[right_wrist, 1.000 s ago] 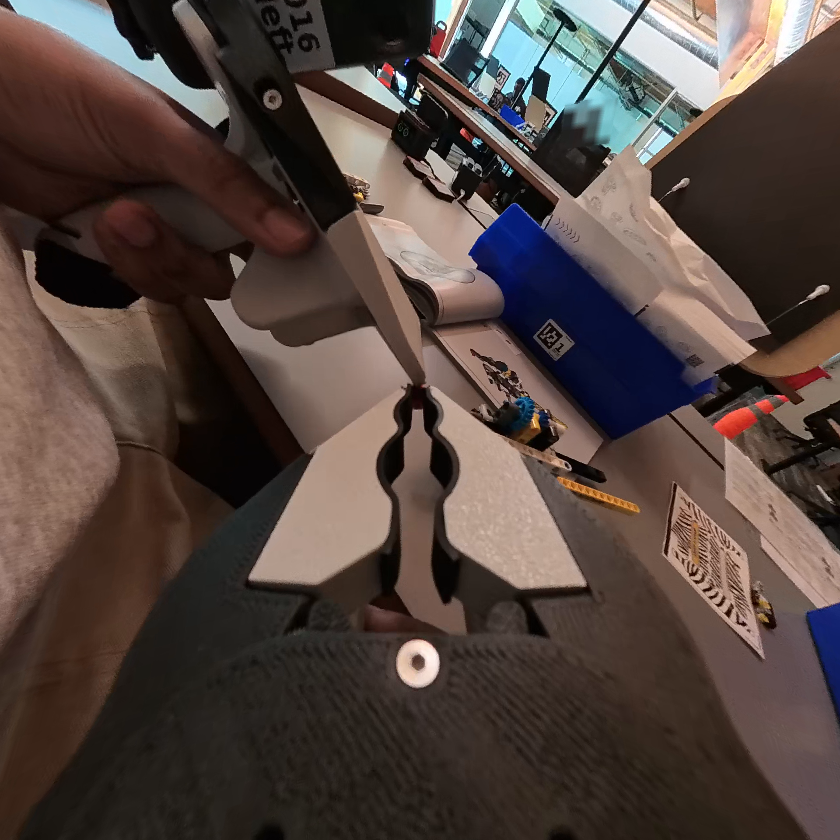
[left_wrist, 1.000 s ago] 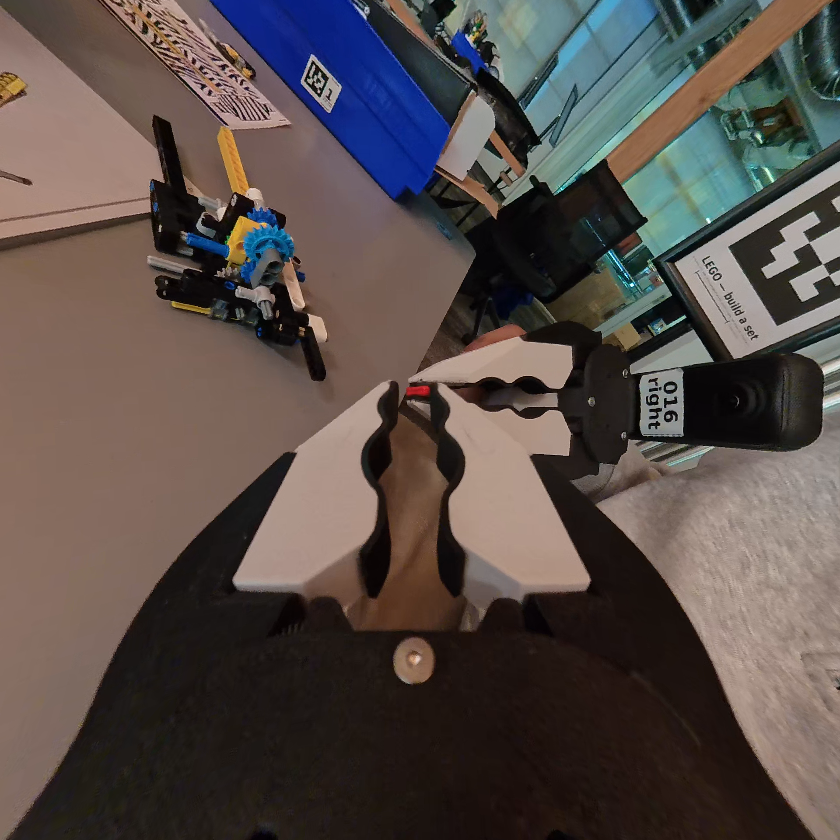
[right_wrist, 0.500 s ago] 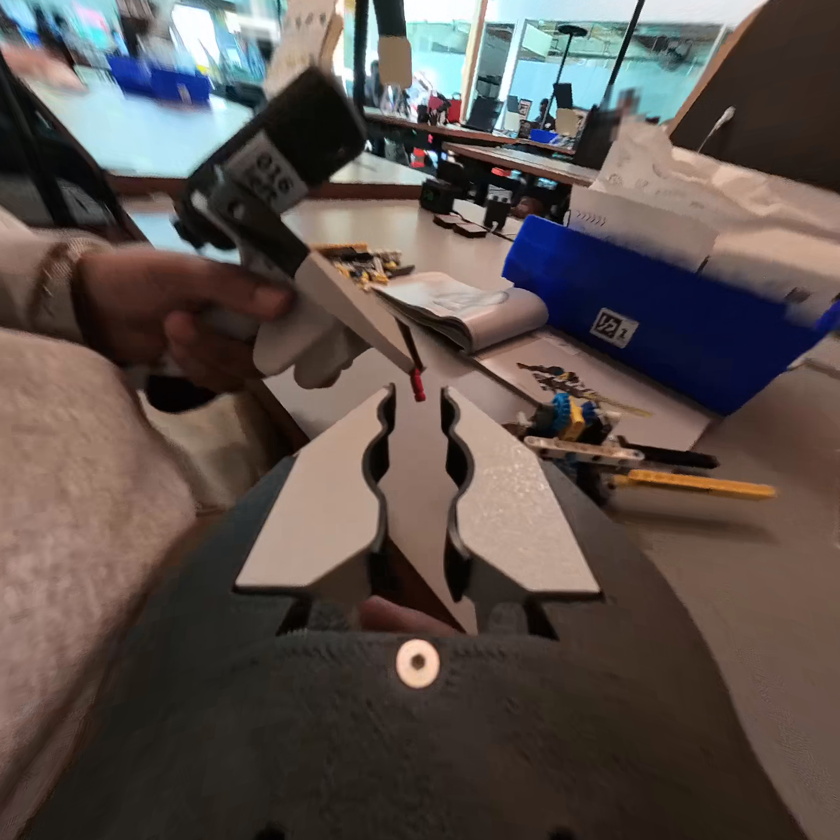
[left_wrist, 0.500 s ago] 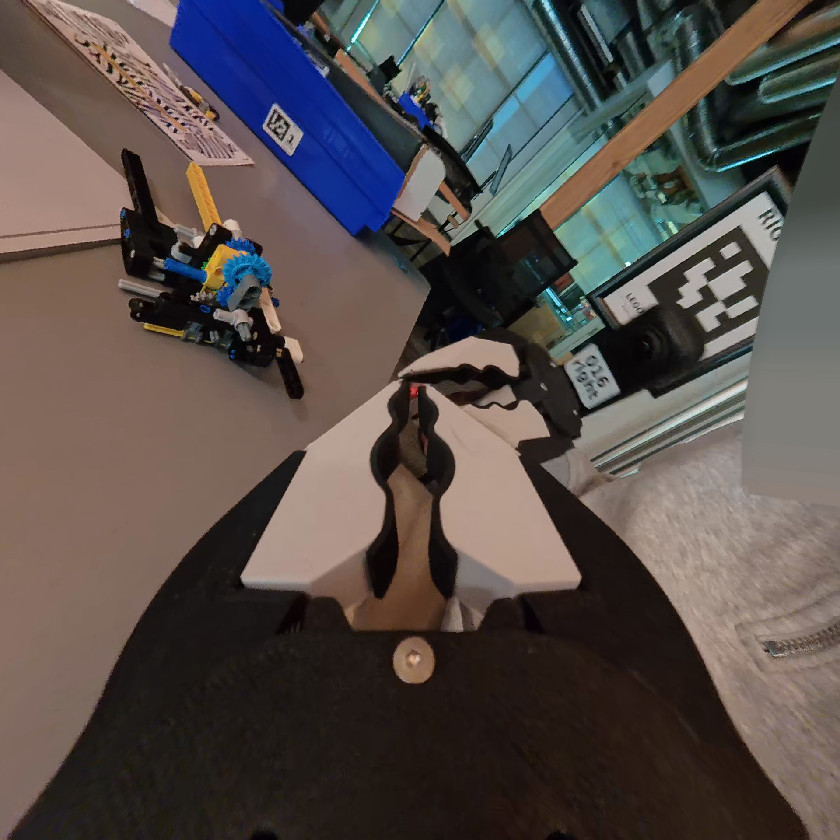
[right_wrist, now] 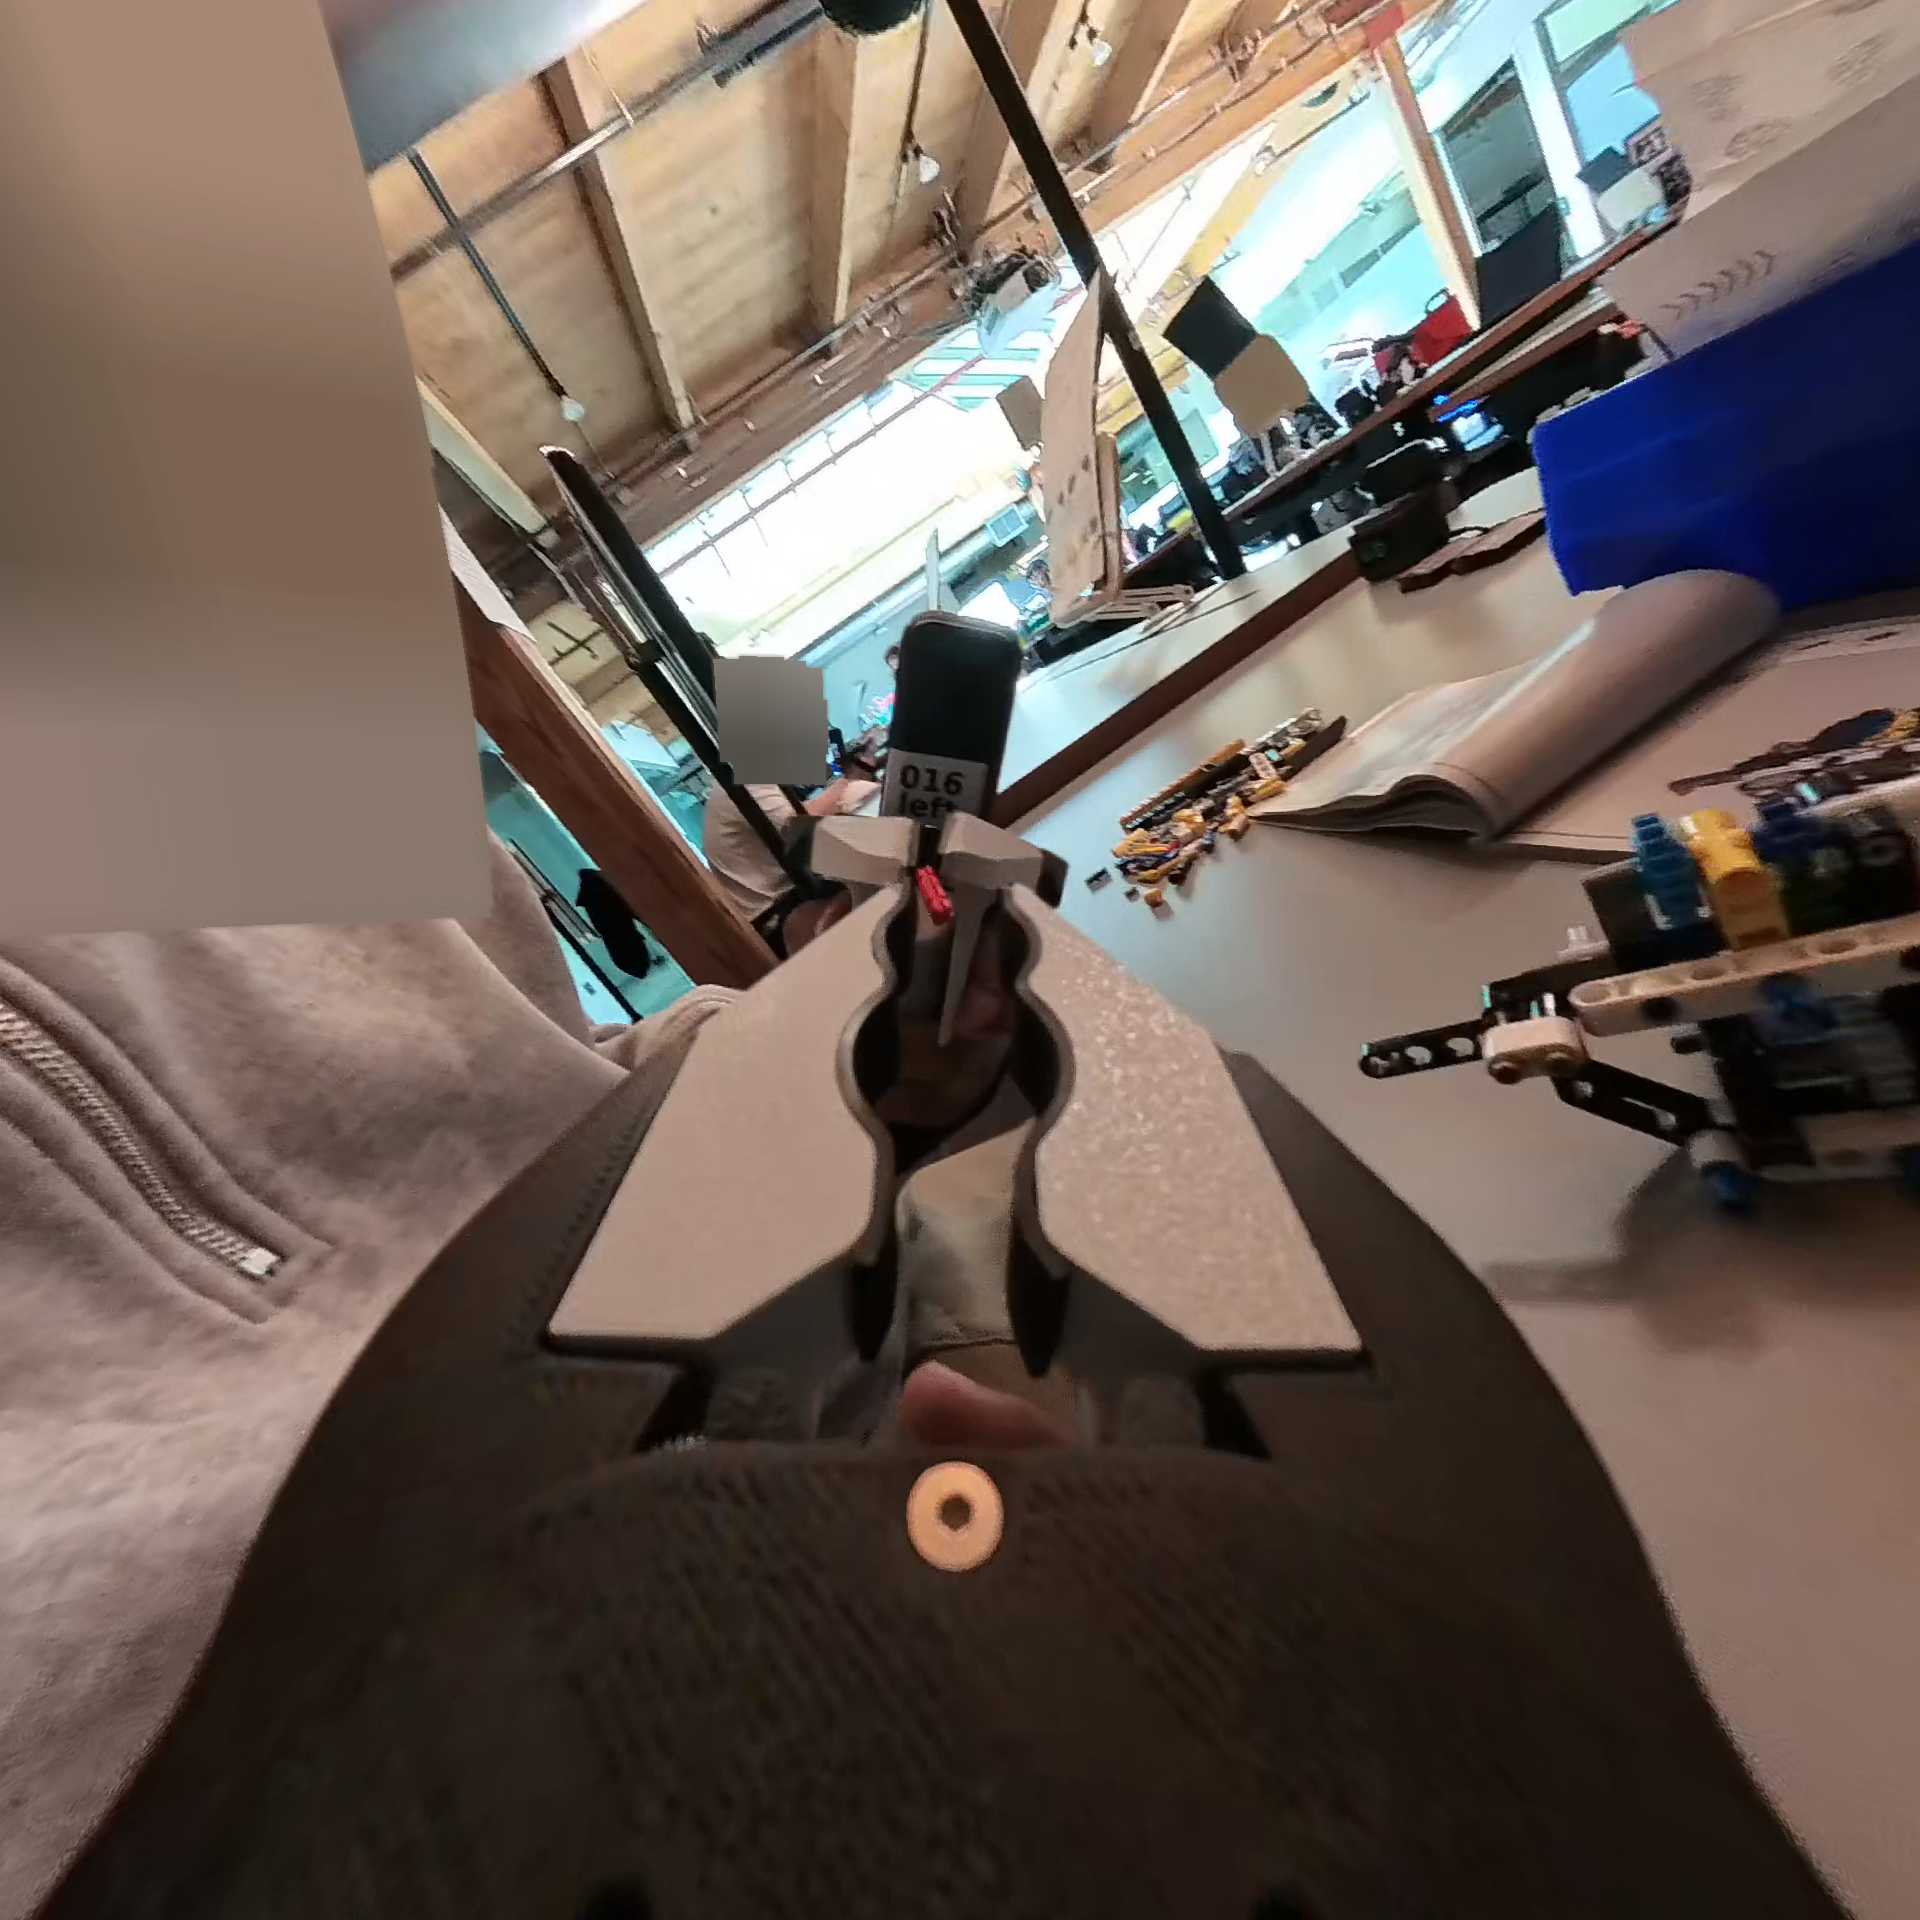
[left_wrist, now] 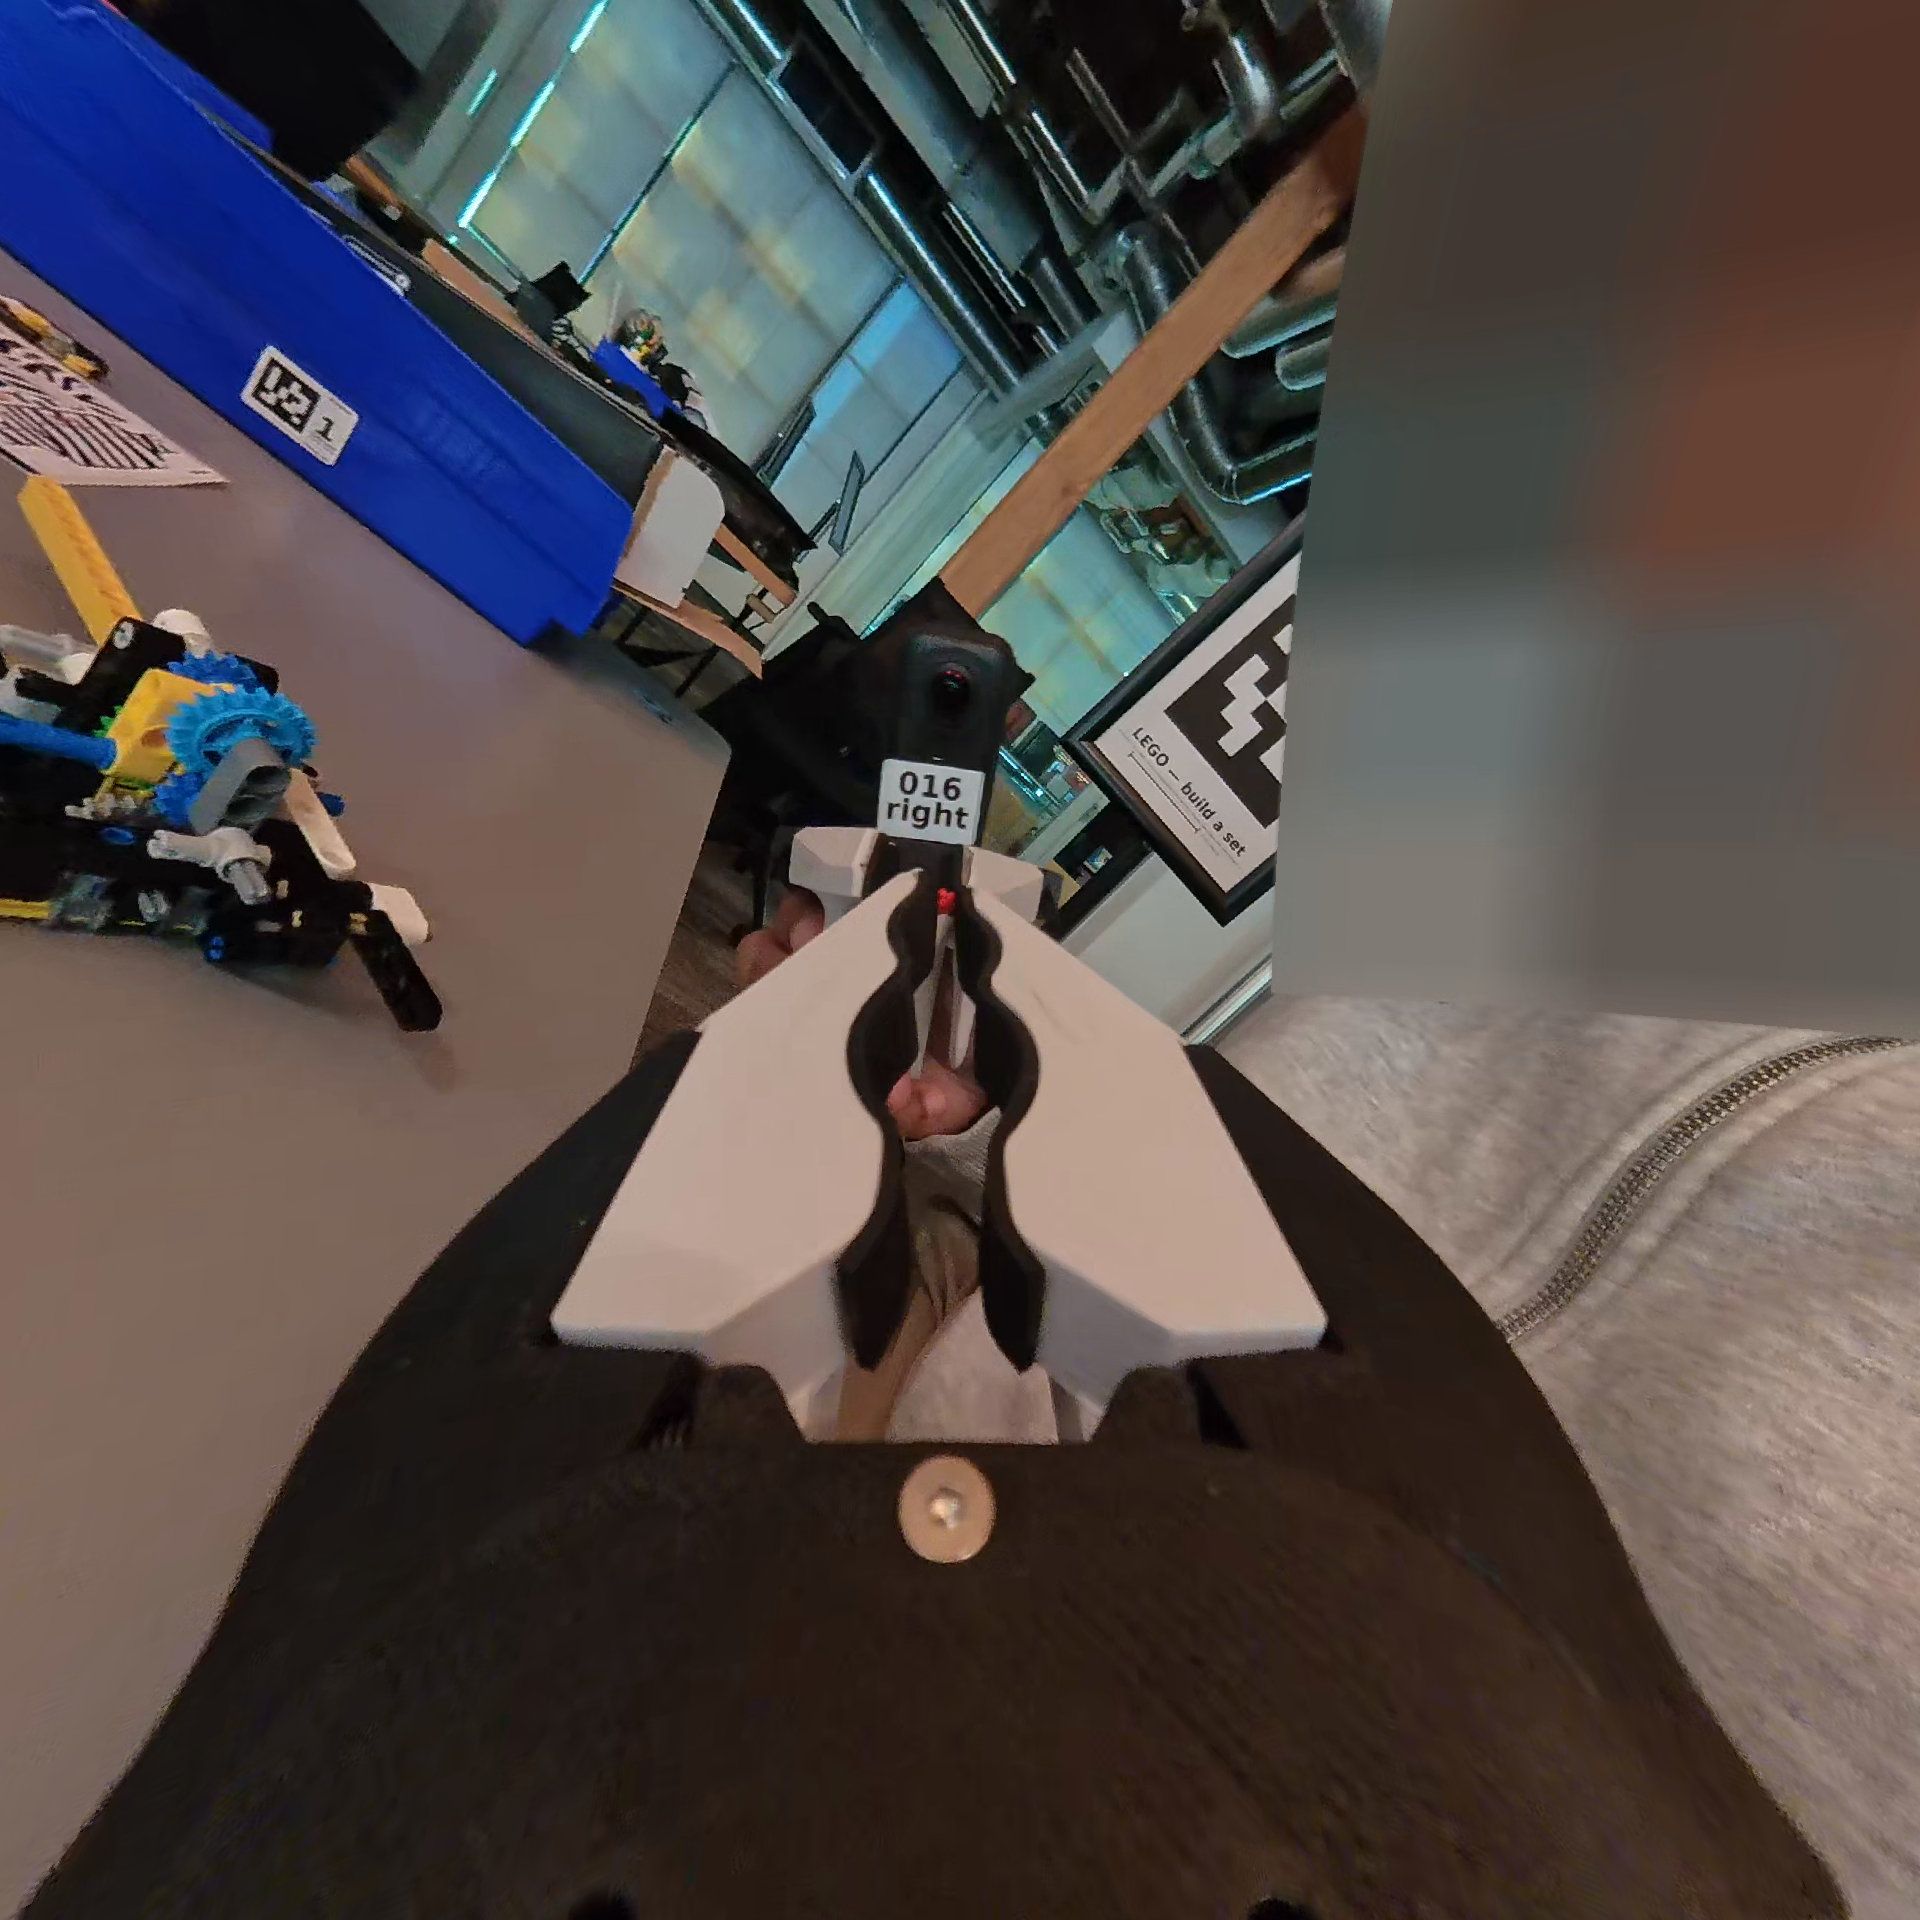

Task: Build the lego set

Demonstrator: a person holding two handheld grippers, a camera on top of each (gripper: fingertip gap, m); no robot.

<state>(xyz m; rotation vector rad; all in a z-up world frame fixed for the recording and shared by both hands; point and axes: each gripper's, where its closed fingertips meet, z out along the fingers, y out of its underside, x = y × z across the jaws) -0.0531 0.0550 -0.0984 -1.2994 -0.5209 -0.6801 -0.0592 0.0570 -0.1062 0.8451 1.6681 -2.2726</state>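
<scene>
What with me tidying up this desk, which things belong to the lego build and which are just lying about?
Belongs: red pin in the left gripper, right gripper, half-built model, loose pieces, booklet.
Lying about: blue bin, patterned sheet, framed sign.

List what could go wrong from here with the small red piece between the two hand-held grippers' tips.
1. The small red piece is pinched only at the tips of the left hand-held gripper; a nudge from the open right hand-held gripper could twist it loose.
2. It hangs past the table edge, so if dropped it would likely land on the grey sweater instead.
</scene>
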